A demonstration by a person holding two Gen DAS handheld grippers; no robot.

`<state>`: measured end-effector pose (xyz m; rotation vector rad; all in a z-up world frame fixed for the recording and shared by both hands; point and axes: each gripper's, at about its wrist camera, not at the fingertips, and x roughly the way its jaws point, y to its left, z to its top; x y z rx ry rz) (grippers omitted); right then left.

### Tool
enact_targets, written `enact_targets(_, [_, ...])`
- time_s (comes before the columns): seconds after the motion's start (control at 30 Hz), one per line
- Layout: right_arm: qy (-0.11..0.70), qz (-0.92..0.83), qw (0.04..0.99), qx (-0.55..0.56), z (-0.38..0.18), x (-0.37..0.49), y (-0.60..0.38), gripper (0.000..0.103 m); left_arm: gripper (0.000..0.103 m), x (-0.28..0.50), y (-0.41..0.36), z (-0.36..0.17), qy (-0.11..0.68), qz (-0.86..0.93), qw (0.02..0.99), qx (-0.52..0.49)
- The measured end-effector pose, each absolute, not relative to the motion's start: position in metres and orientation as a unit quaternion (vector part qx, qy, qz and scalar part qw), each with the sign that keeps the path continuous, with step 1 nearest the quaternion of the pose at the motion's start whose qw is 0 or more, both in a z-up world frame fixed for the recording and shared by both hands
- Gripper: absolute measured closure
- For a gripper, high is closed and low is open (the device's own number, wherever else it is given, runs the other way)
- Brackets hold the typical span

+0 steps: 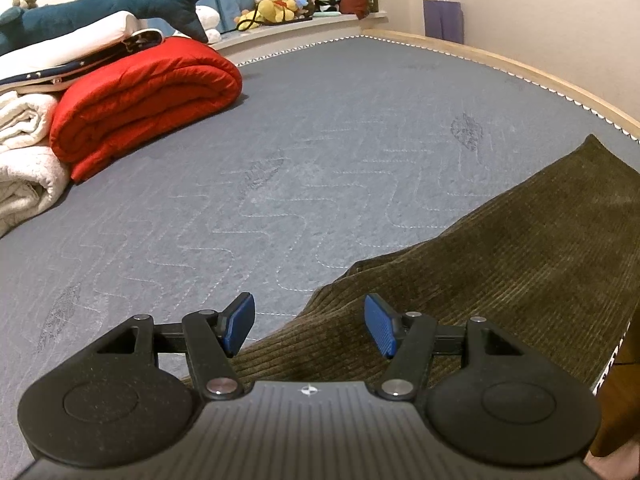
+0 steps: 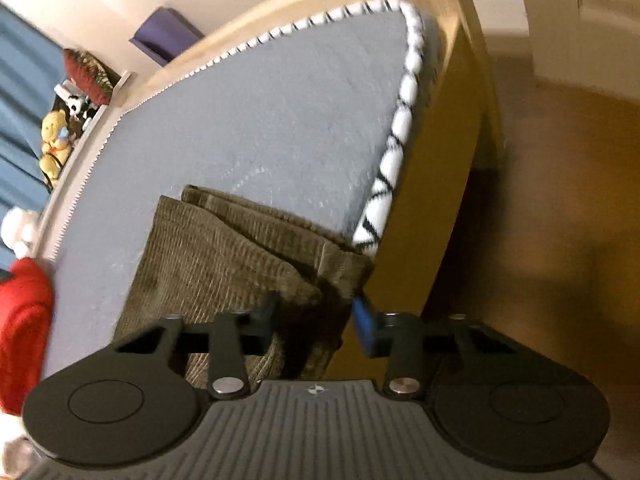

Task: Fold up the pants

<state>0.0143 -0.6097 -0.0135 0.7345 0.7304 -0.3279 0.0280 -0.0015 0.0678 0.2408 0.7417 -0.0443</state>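
Left wrist view: left gripper (image 1: 310, 326), jaws apart with nothing between the blue pads (image 1: 240, 322), poised over the near edge of the olive corduroy pants (image 1: 520, 264). Pants lie on the grey quilted mattress (image 1: 280, 160), running off toward the right of this view; one corner reaches close to the wooden bed frame (image 1: 540, 70). Also on the mattress, well apart from the pants: red rolled quilt (image 1: 144, 100), white bedding (image 1: 24, 160) beside it, a blue plush shark (image 1: 120, 4) on top of the pile. Right wrist view, blurred: right gripper (image 2: 316, 318), jaws standing partly apart about a raised fold at the near corner of the pants (image 2: 224, 248); whether the pads press the cloth cannot be told from the blur. Pants here appear already doubled, layered edges stepped, and sit just beside the mattress's patterned piping (image 2: 400, 120), with one corner drooping over that edge. Step in hand, by judgement: taking hold of the near end for a further fold. Next move calls for a firm pinch through all layers on both sides before lifting, hands level, so the stack does not shear or slip off the bed edge.
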Motion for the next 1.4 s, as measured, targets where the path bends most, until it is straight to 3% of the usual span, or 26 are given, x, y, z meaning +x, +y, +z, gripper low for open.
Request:
enact_targets(0.07, [0.324, -0.154, 0.872, 0.333, 0.001, 0.014, -0.601, 0.081, 0.036, 0.027, 0.000, 0.069, 0.360, -0.021, 0.926, 0.115])
enact_targets(0.17, [0.278, -0.144, 0.912, 0.265, 0.036, 0.007, -0.570, 0.083, 0.036, 0.025, 0.002, 0.072, 0.356, -0.019, 0.927, 0.113])
enact_targets(0.4, [0.150, -0.001, 0.989, -0.009, 0.109, -0.009, -0.391, 0.084, 0.036, 0.025, 0.016, 0.077, 0.349, 0.002, 0.932, 0.100])
enact_targets(0.6, [0.074, 0.253, 0.943, -0.201, 0.086, -0.070, -0.199, 0.084, 0.036, 0.030, 0.038, 0.078, 0.356, 0.033, 0.931, 0.074])
enact_targets(0.83, [0.227, 0.461, 0.800, -0.310, -0.013, -0.112, -0.081, 0.080, 0.031, 0.030, 0.053, 0.064, 0.388, 0.032, 0.919, 0.060])
enact_targets(1.0, [0.265, 0.474, 0.805, -0.240, 0.004, -0.103, -0.088, 0.059, 0.032, 0.036, 0.063, 0.053, 0.422, -0.015, 0.906, -0.023])
enact_targets(1.17, [0.298, 0.436, 0.824, -0.205, 0.011, -0.079, -0.089, 0.055, 0.058, 0.052, 0.058, 0.045, 0.440, -0.067, 0.891, -0.092])
enact_targets(1.4, [0.301, 0.458, 0.786, -0.287, -0.016, -0.089, -0.085, 0.052, 0.058, 0.071, 0.038, 0.038, 0.449, -0.076, 0.886, -0.087])
